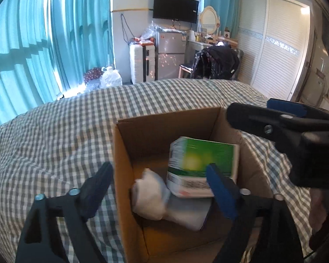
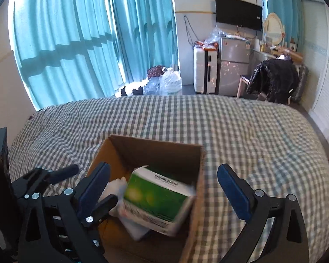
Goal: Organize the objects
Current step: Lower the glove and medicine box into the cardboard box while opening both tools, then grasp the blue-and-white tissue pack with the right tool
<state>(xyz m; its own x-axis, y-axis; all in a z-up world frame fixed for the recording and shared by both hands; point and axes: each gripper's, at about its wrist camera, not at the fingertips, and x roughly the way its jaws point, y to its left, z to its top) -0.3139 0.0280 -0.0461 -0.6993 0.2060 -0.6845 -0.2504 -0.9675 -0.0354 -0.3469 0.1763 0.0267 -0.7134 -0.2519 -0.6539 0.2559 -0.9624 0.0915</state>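
Note:
An open cardboard box (image 1: 125,166) (image 2: 197,188) stands on the checked bed. Inside it a green and white carton (image 1: 201,160) (image 2: 155,199) lies tilted on a white wrapped bundle (image 1: 151,197) (image 2: 116,186) and a flat white packet (image 1: 186,212). The carton looks blurred. My left gripper (image 1: 160,188) is open above the box's near side, one finger outside the left wall, empty. My right gripper (image 2: 164,188) is open over the box, empty. The right gripper also shows at the right of the left wrist view (image 1: 247,114); the left gripper shows at the lower left of the right wrist view (image 2: 92,197).
The bed (image 2: 252,135) with a grey-white checked cover spreads around the box. Beyond its far edge stand teal curtains (image 2: 76,32), water bottles (image 2: 171,81), a white suitcase (image 2: 205,74), a small fridge (image 2: 232,65), a chair with a black jacket (image 2: 274,76) and a wardrobe (image 1: 274,50).

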